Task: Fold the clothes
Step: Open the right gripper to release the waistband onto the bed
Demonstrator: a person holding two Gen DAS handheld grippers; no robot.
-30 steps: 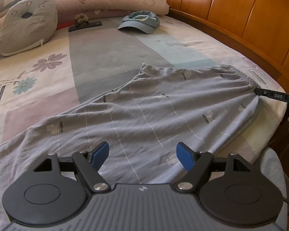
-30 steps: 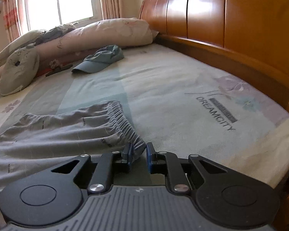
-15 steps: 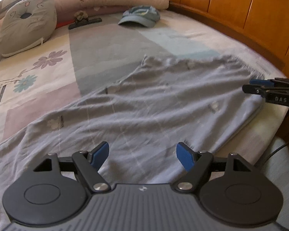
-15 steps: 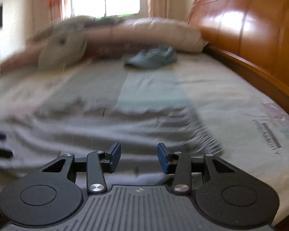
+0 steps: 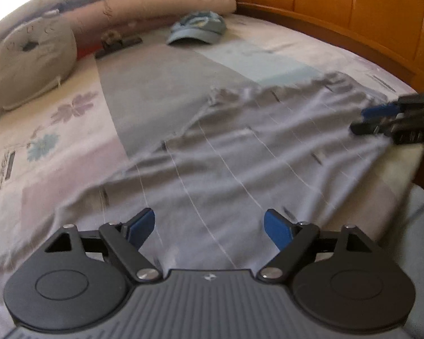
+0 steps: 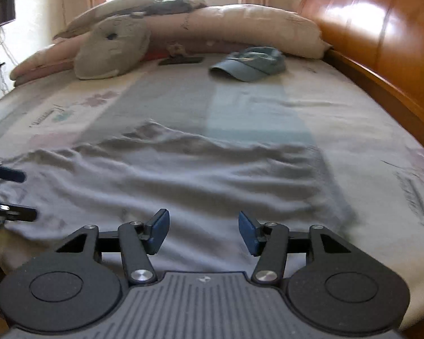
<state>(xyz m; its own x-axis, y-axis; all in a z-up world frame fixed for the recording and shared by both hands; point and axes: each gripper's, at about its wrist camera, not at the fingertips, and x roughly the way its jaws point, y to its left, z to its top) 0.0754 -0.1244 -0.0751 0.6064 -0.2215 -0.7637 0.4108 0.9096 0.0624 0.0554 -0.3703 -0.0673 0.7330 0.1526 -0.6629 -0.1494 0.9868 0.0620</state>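
Grey patterned trousers (image 5: pixel 234 152) lie spread flat across the bed, also seen in the right wrist view as trousers (image 6: pixel 183 178) with the elastic waistband at the right. My left gripper (image 5: pixel 209 226) hovers over the near part of the cloth, its jaws opening, with nothing between its blue pads. My right gripper (image 6: pixel 203 228) hangs above the near edge of the trousers, jaws opening too and holding nothing. In the left wrist view the right gripper (image 5: pixel 381 118) shows at the far right by the waistband end; in the right wrist view the left gripper (image 6: pixel 11 195) shows at the left edge.
A blue cap (image 5: pixel 198 28) lies far up the bed beside a black clip-like object (image 5: pixel 118 45). A grey cushion (image 5: pixel 34 62) and a long rolled quilt (image 6: pixel 240 25) line the far side. The wooden headboard (image 6: pixel 381 34) runs along the right.
My right gripper has let go of the waistband, opened and swung left to face the trousers. The left gripper's jaws have widened a little.
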